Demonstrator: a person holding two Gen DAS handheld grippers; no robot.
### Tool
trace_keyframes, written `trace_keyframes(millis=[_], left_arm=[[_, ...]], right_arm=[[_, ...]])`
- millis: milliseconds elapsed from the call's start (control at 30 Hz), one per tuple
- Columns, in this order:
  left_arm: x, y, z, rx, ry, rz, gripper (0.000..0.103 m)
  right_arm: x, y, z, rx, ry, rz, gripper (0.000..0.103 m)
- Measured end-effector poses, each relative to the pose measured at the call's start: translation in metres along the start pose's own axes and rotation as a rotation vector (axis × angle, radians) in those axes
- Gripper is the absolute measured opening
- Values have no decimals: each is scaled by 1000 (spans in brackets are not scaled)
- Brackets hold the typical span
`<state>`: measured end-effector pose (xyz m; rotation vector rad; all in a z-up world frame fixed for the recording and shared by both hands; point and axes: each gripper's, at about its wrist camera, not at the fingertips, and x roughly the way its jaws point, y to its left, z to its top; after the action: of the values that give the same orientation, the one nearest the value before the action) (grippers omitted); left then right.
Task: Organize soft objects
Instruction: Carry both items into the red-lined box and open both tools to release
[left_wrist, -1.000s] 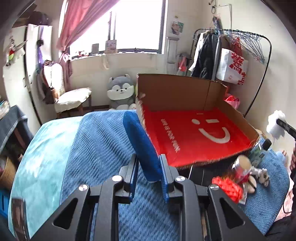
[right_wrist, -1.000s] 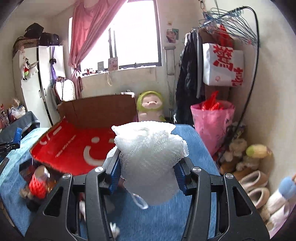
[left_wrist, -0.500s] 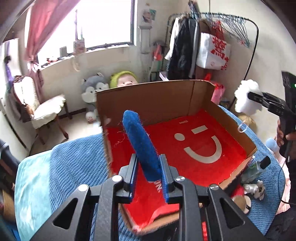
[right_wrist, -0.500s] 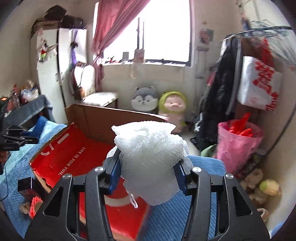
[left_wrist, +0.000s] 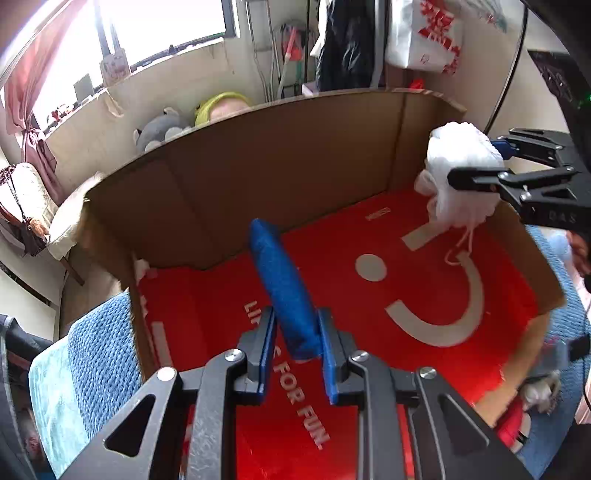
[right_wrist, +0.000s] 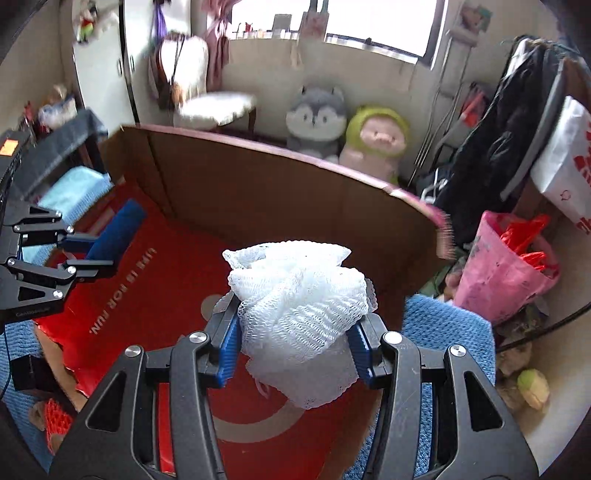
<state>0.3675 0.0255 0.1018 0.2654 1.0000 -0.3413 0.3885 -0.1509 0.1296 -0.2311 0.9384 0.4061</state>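
A cardboard box (left_wrist: 258, 177) sits on a knitted blanket (left_wrist: 99, 354). Over its floor, the sponge (left_wrist: 284, 291) hangs left of the mesh bath pouf (right_wrist: 295, 314). Behind the box's back wall, two plush toys (right_wrist: 347, 129) sit side by side.

We read this as a lived-in bedroom in a home. Blue knitted blanket (right_wrist: 447, 325) over a bed at lower right of the right wrist view. Two plush toys, a grey husky plush (right_wrist: 316, 120) and a pig plush in a green hood (right_wrist: 376, 138), sit on the floor under the window (right_wrist: 373, 18) at top centre. Pink curtain (left_wrist: 22, 96) at upper left of the left wrist view. Clothes rack with dark coats (right_wrist: 517, 107) at right, white wardrobe (right_wrist: 99, 70) at upper left, cushioned chair (right_wrist: 210, 103) beside it.
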Motion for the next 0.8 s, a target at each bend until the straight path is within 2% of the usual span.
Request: trace_keyframes(millis=[167, 367, 433, 567, 800], left_arm=[[29, -1, 10, 2, 76, 12, 24], [57, -4, 12, -20, 153, 11, 24], [62, -4, 10, -22, 163, 15, 24], [62, -2, 10, -25, 155, 9, 24], [60, 2, 9, -43, 144, 14, 35]], right_arm=[[33, 10, 13, -33, 110, -31, 48], [70, 9, 11, -12, 230, -37, 48], [78, 8, 9, -19, 243, -54, 50], [78, 1, 9, 6, 239, -29, 52], [77, -7, 8, -3, 247, -27, 57]])
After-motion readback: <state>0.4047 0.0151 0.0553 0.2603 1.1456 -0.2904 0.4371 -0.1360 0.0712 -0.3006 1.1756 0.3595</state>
